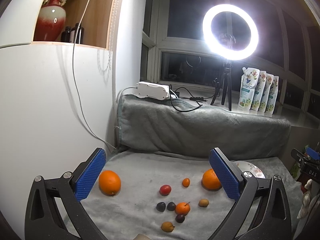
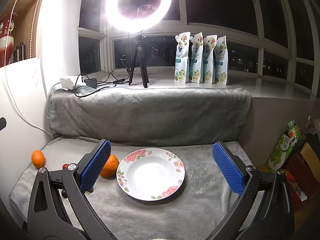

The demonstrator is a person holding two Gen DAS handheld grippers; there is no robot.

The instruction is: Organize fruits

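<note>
Round orange fruits, small dark plums, red and brown small fruits point(image 1: 173, 206) scattered on grey towel-covered surface point(image 1: 140, 164), none yet on white floral-rimmed plate point(image 2: 151, 177). We hold left gripper point(image 1: 158, 174) over fruit, fingers wide apart, empty; large orange point(image 1: 109, 182) just inside left finger. Right gripper point(image 2: 162, 168) straddles plate, fingers apart, empty. We judge left hand nearer fruit.

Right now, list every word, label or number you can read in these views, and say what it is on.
"DAS": on the black device at the right edge of the left wrist view.
Refill pouches on the sill: script brand name and small print, too blurred to read.
Green box: large characters, not legible.
Plate: flowers only, no text.
</note>
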